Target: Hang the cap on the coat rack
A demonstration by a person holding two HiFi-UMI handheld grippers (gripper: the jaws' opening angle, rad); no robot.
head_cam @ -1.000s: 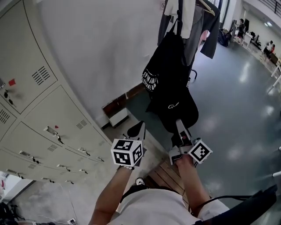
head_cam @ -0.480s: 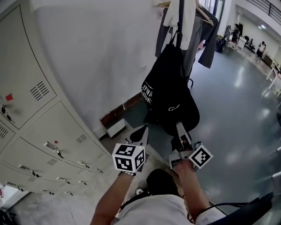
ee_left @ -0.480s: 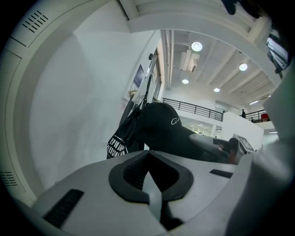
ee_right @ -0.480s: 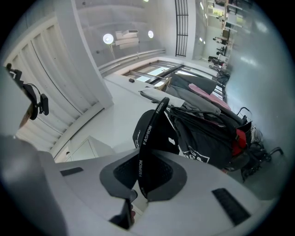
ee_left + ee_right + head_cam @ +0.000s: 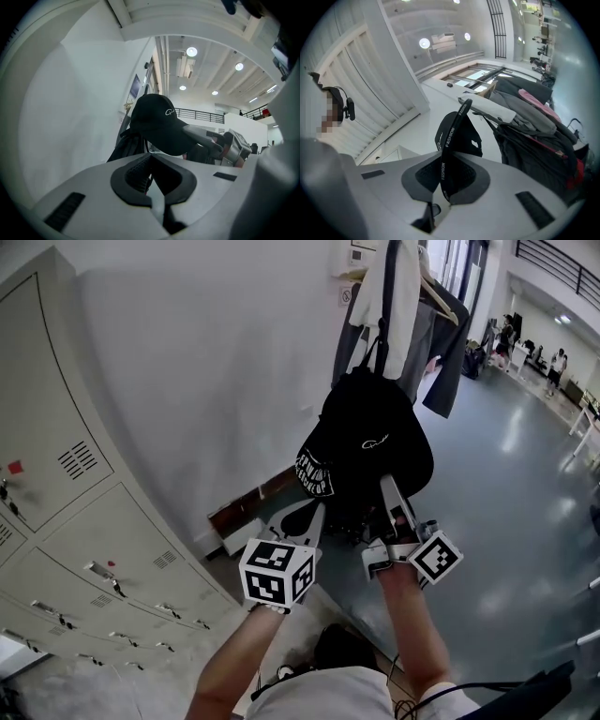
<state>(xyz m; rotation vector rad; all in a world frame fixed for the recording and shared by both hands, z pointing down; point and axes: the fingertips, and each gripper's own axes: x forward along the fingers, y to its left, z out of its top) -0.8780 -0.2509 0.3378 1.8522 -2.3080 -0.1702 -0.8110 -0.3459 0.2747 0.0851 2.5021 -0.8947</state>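
The fingers of the right gripper [image 5: 444, 180] are pressed together on a thin black strap [image 5: 449, 136] printed with white letters, which runs up from the pads to the back of the black cap [image 5: 468, 138], so the cap is held by its rear band. The fingers of the left gripper [image 5: 152, 180] are closed against each other with none of the cap seen between them; in its view the cap hangs above and beyond, at the centre of the frame, brim toward the right. The cap is judged to be light, with a soft crown that folds easily and a stiffer brim. The strap is thought the best hold, since it leaves the opening above it free for a hook, though so narrow a band could slide through the pads. In the head view the cap is raised at the centre of the frame, in front of a dark bag [image 5: 314, 474] and just below the coat rack [image 5: 387, 287], which is crowded with hanging garments [image 5: 441, 324] at upper right.
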